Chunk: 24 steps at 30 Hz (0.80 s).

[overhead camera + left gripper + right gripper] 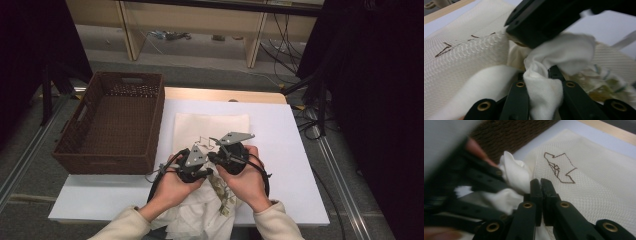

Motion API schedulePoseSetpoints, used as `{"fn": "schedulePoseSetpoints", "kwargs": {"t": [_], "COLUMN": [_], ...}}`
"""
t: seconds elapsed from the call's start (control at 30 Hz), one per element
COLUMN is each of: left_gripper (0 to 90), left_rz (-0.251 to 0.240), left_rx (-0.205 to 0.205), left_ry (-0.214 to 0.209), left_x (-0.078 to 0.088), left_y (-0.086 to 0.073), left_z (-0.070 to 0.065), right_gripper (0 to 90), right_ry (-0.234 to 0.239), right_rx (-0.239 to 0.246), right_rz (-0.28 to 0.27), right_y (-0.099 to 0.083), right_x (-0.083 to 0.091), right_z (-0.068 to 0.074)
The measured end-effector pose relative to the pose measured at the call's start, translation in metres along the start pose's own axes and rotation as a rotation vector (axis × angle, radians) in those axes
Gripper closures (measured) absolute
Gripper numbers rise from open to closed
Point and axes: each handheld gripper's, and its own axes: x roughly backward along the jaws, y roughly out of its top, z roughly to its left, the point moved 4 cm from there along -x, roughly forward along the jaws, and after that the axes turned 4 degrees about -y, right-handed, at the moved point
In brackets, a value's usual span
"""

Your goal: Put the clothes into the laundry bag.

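The white cloth (200, 212) lies bunched at the table's (280, 165) near edge, unfolded I judge. My left gripper (537, 82) pinches a wad of it; my right gripper (540, 195) is pressed together, seemingly empty. The wicker basket (112, 125) sits empty.

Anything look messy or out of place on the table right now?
The white cloth is bunched up and hangs over the table's near edge, while the cream cloth lies flat. The left gripper pinches a wad of it. The basket sits squarely, empty.
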Motion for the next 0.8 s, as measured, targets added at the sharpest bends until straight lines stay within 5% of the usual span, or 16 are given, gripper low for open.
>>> {"fn": "schedulePoseSetpoints", "kwargs": {"t": [0.1,0.17,0.37,0.43,0.47,0.67,0.73,0.8], "left_gripper": [80.8,77.4,39.3,28.0,23.8,16.8,16.5,16.3], "left_rz": [-0.039,-0.035,-0.098,-0.104,-0.126,-0.089,-0.063,-0.05], "left_rx": [0.05,0.03,-0.015,-0.042,-0.024,0.007,-0.022,0.027], "left_ry": [0.017,0.008,0.006,0.006,-0.016,0.043,0.058,0.041], "left_x": [-0.012,-0.007,0.03,0.044,0.047,0.053,0.049,0.043], "left_y": [0.0,0.0,0.005,0.007,0.007,-0.007,-0.011,-0.015], "left_z": [0.004,0.004,-0.009,-0.008,-0.008,0.013,0.023,0.03], "right_gripper": [90.0,90.0,89.9,89.8,89.8,89.8,89.8,89.8], "right_ry": [0.008,0.006,-0.021,-0.027,-0.02,-0.026,-0.029,-0.021], "right_rx": [0.036,0.038,0.012,0.05,0.014,0.005,0.019,0.015], "right_rz": [0.002,0.003,-0.005,-0.02,-0.005,-0.007,-0.01,-0.003], "right_y": [0.0,-0.001,0.0,0.001,0.0,0.0,0.001,0.0], "right_x": [-0.003,-0.004,0.0,0.0,0.0,0.0,0.0,-0.001], "right_z": [0.003,0.001,-0.007,-0.009,-0.006,-0.004,-0.006,-0.006]}}
